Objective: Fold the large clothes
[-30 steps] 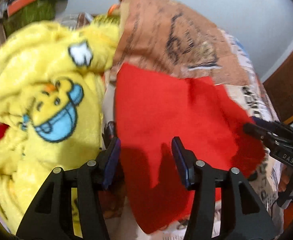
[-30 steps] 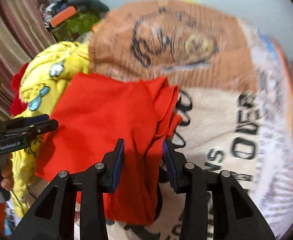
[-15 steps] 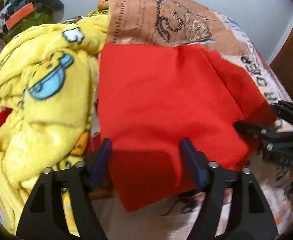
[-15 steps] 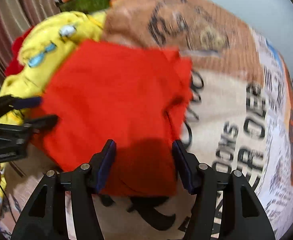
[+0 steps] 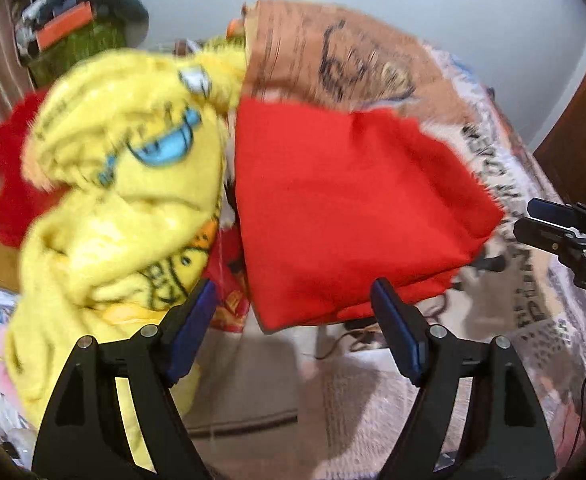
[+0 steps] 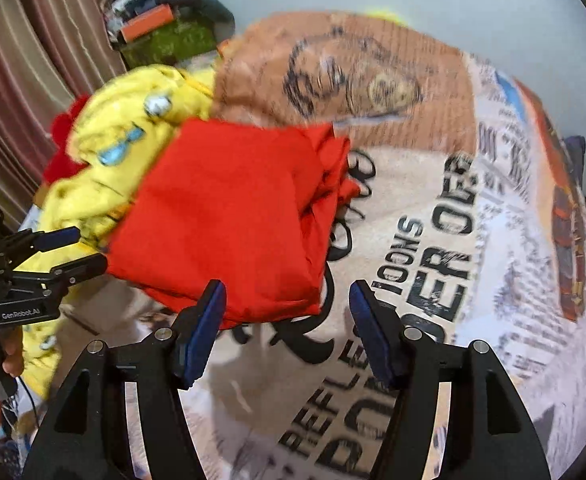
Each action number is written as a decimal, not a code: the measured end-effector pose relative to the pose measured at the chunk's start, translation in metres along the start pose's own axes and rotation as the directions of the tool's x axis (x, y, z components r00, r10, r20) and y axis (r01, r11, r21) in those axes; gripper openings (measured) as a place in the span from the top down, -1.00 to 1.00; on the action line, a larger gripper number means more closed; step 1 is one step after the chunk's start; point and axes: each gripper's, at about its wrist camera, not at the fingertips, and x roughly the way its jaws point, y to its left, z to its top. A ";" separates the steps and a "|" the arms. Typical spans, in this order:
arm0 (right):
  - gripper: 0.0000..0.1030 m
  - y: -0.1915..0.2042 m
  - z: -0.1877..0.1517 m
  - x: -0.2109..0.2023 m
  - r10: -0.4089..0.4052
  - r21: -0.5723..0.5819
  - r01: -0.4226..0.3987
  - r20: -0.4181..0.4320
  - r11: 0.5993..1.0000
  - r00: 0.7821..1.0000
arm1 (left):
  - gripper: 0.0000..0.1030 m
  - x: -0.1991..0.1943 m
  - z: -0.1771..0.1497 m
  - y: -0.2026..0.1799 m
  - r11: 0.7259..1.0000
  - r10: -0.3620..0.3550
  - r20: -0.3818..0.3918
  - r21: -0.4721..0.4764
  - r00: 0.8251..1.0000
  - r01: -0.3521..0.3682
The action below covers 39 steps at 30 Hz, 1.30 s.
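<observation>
**A:** Start with what's nearest. What are the two grippers doing?

**B:** The left gripper (image 5: 293,328) has its jaws spread wide with nothing between them; the near edge of the red garment (image 5: 345,208) lies just beyond its tips. The right gripper (image 6: 287,320) is opening at this moment, and its jaws are empty too, with the garment's near corner just past the left pad.

**A:** So neither one is pinching the cloth?

**B:** No, both are clear of it.

**A:** Where does the garment sit?

**B:** It lies folded into a rough rectangle on the bed (image 6: 433,240), towards the bed's left side, on a bedspread printed with large black letters. In the right wrist view its right edge shows several stacked layers, bunched a little.

**A:** And beside it?

**B:** A fluffy yellow blanket (image 5: 125,200) with blue cartoon patches is heaped against its left edge, touching it. Another piece of red cloth (image 5: 9,184) pokes out from behind the blanket, further left.

**A:** Further back?

**B:** The brown part of the bedspread with a black drawing runs to the far edge of the bed. At the far left corner stands a green bag (image 6: 169,40) with an orange box on top, next to a striped curtain (image 6: 25,80). A plain pale wall (image 5: 413,0) closes the view.
</observation>
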 end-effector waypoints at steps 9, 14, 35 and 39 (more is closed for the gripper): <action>-0.17 0.029 0.000 -0.119 0.081 0.014 -0.088 0.263 0.996 0.961 | -0.53 -0.140 0.007 -0.031 0.997 -0.060 0.265 0.054 0.962 0.047; -0.17 0.051 -0.016 -0.202 0.086 -0.003 -0.096 0.477 0.995 0.875 | -0.53 -0.227 -0.004 -0.048 0.994 -0.101 0.451 0.087 0.887 0.069; -1.00 0.092 -0.079 -0.296 -0.038 0.035 0.019 0.726 0.999 0.686 | -0.99 -0.348 -0.094 -0.103 0.994 0.000 0.745 0.073 0.667 -0.082; -1.00 0.088 -0.083 -0.299 -0.051 0.054 0.017 0.716 0.998 0.697 | -0.99 -0.344 -0.095 -0.102 0.995 -0.014 0.733 0.074 0.680 -0.059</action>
